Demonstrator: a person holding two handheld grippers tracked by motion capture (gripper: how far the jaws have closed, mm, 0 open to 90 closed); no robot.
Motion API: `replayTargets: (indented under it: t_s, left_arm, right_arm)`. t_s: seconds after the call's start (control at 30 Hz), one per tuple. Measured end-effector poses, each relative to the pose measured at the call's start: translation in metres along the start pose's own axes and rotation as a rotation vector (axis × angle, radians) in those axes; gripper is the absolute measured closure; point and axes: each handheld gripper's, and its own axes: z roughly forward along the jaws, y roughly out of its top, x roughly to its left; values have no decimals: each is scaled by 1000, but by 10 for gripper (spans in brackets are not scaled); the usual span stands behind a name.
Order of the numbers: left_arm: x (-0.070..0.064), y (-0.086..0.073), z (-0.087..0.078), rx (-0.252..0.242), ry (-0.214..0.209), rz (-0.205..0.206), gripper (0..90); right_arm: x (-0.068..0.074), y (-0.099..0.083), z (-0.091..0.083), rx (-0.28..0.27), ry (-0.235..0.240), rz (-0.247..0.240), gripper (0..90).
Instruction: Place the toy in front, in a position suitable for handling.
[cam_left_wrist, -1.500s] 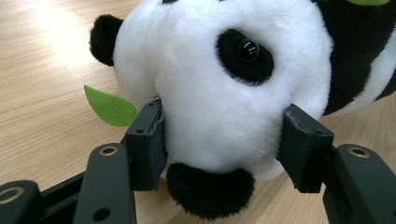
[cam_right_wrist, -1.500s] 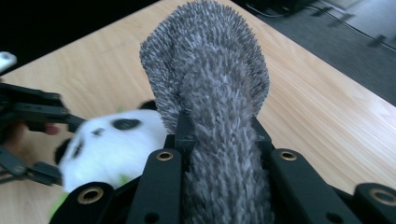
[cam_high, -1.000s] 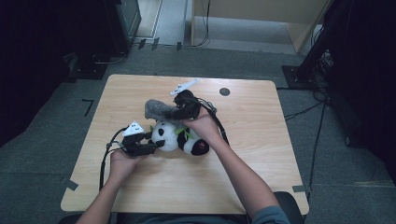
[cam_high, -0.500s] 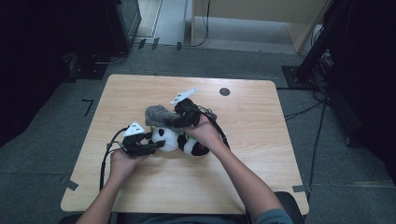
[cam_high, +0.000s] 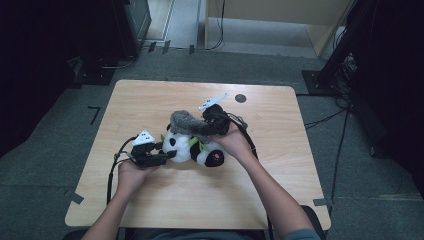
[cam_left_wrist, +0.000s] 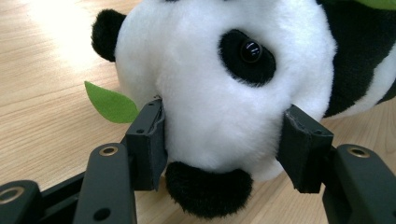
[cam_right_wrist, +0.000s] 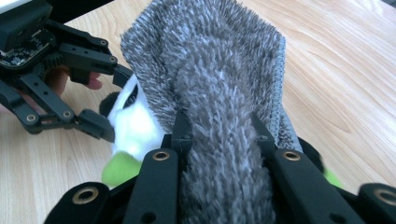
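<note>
A black-and-white plush panda (cam_high: 192, 146) with green leaves lies on the wooden table (cam_high: 150, 100). My left gripper (cam_high: 167, 156) clamps its white head (cam_left_wrist: 224, 88) between both pads (cam_left_wrist: 149, 137), muzzle toward the camera. My right gripper (cam_high: 202, 127) is shut on a fuzzy grey cloth (cam_high: 186, 122), held over the panda's back. In the right gripper view the grey cloth (cam_right_wrist: 219, 93) bunches between the jaws, with the left gripper (cam_right_wrist: 109, 105) and the panda's head (cam_right_wrist: 135, 123) beyond it.
A small dark round mark (cam_high: 240, 98) sits near the table's far edge. Black cables (cam_high: 112, 175) trail from both grippers. Dark equipment and stands ring the table on the grey floor (cam_high: 50, 150).
The right gripper has lifted the grey cloth and drawn it over the panda. The left gripper has stayed clamped on the panda's head.
</note>
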Motion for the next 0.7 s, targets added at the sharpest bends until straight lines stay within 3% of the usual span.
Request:
replayTargets:
  t_s: [0.27, 0.43, 0.7]
  left_arm:
    - [0, 0, 0, 7, 0, -3, 405]
    - [0, 0, 0, 6, -1, -9, 405]
    - [0, -1, -1, 4, 2, -8, 405]
  right_arm:
    - [-6, -19, -19, -49, -7, 11, 725]
    - [-10, -33, -34, -46, -35, 15, 726]
    - [-12, -58, -45, -84, -33, 41, 726]
